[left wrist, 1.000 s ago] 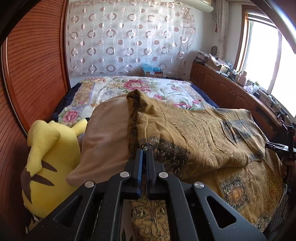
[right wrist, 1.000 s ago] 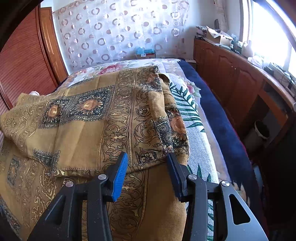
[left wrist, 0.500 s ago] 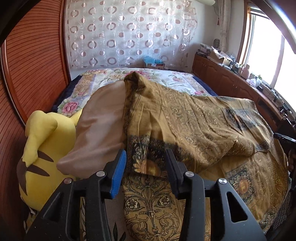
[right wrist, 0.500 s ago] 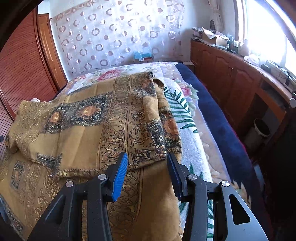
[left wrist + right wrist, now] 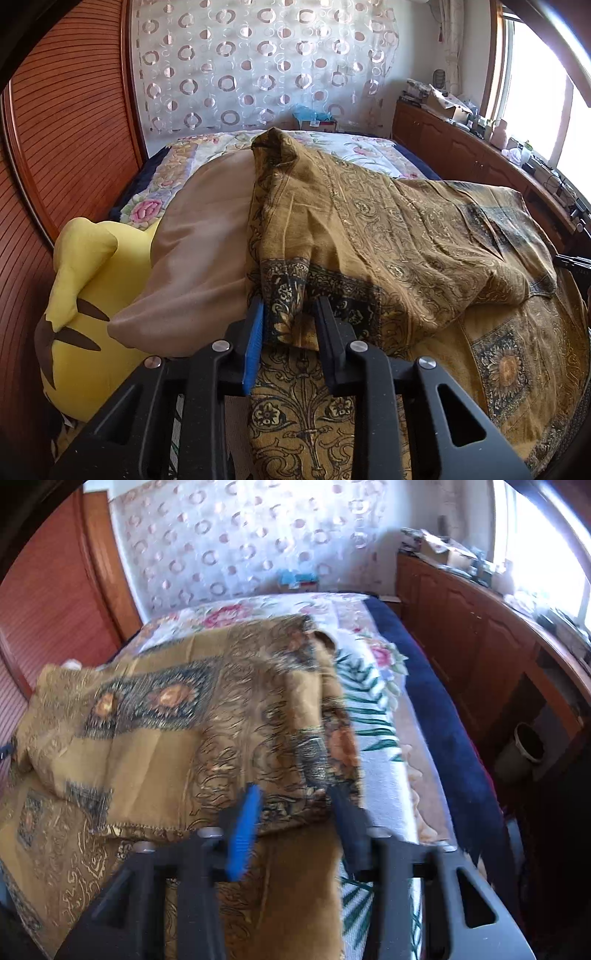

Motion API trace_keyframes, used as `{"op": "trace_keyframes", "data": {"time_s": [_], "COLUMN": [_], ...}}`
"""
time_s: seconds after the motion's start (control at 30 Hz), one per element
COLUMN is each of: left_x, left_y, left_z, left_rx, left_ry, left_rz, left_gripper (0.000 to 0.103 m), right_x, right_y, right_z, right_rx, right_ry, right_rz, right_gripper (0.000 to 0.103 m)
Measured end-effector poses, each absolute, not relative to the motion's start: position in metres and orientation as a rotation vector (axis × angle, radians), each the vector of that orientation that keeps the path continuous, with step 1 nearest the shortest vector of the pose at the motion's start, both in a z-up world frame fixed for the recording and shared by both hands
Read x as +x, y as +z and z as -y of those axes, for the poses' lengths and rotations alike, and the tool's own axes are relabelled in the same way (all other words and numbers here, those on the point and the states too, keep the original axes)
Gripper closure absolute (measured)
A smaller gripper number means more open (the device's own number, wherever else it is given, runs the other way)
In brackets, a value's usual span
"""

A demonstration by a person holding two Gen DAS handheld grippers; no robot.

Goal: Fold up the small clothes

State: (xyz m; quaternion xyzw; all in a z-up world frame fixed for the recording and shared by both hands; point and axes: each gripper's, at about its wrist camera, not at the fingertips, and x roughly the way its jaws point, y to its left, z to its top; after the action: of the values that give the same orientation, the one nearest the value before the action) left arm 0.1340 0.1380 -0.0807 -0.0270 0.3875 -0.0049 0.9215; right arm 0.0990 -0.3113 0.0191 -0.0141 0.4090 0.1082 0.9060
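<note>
ochre patterned cloth [image 5: 388, 236] lies half-folded on the bed [image 5: 373, 775]. both left gripper [image 5: 290, 321] and right gripper [image 5: 291, 812] are closing around its folded edge; the blurred right may pinch just 1 layer, skewing the fold.

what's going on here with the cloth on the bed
A person holds a gripper in each hand over a patterned golden cloth on the bed. One flap is already folded over. The left gripper and right gripper are each closing around a corner of that folded edge.
</note>
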Motion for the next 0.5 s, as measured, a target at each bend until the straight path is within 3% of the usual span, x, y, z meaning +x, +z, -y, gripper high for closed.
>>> {"op": "trace_keyframes", "data": {"time_s": [0.03,0.07,0.1,0.5], "left_x": [0.135,0.135,0.135,0.088], "left_y": [-0.081,-0.081,-0.08,-0.017], "left_z": [-0.138,-0.137,-0.136,-0.134], "left_rx": [-0.051,-0.044,-0.039,-0.114], "left_ry": [-0.01,-0.014,-0.021,-0.062], "left_rz": [-0.796,-0.795,-0.794,-0.587], "left_gripper": [0.08,0.093,0.099,0.101], "right_x": [0.1,0.1,0.1,0.062], "right_y": [0.02,0.02,0.021,0.062], "right_z": [0.307,0.304,0.303,0.309], "right_rx": [-0.059,-0.079,-0.086,-0.07], "right_ry": [0.214,0.214,0.225,0.298], "right_rz": [-0.838,-0.833,-0.83,-0.662], "right_gripper": [0.089,0.092,0.095,0.099]}}
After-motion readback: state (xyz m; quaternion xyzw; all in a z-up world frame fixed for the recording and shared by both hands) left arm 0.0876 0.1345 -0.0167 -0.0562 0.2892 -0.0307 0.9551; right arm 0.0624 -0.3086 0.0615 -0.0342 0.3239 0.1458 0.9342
